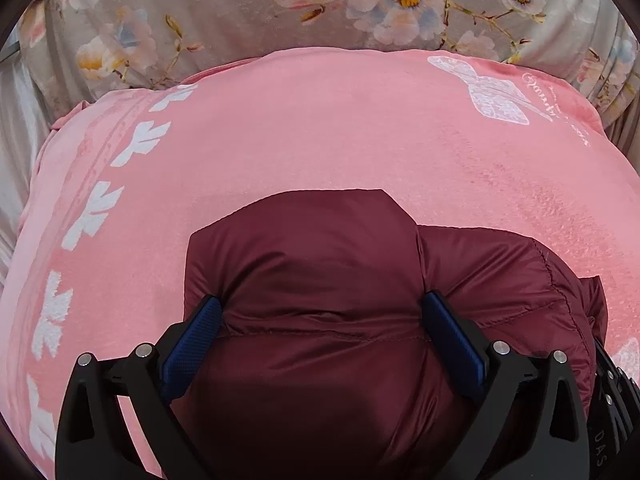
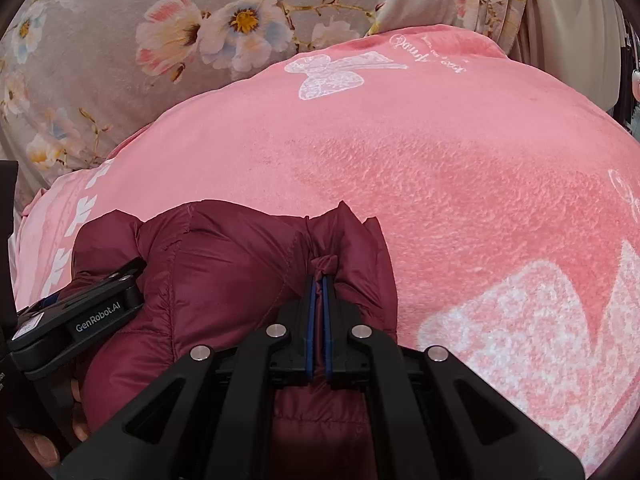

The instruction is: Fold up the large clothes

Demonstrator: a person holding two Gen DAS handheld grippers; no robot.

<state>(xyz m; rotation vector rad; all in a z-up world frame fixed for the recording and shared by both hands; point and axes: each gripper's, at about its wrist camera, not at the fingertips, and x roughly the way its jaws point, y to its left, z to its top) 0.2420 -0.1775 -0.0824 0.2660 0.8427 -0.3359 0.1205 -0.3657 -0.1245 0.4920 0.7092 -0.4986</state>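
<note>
The dark maroon quilted puffer jacket [image 1: 320, 280] sits bunched at the six o'clock end of both views, lying on a pink fleece blanket with white butterfly and leaf prints [image 1: 360, 128]. In the left wrist view the left hand-held gripper [image 1: 322, 312] has its blue-padded fingers [image 1: 192, 344] spread wide, one on either side of a puffy fold of the jacket; the fabric bulges between them and whether they press it cannot be told. Over to the right wrist view: the right hand-held gripper [image 2: 319, 280] is pinched narrow on a thin ridge of maroon fabric, a small twisted nub of it poking out just past the tips at twelve o'clock. The left tool's black body shows at nine o'clock there, resting against the jacket. The pink blanket spreads out from the jacket towards twelve and three o'clock, and beyond it, at eleven o'clock, lies a grey floral bedsheet [image 2: 100, 40] with pink and white blossoms.
</note>
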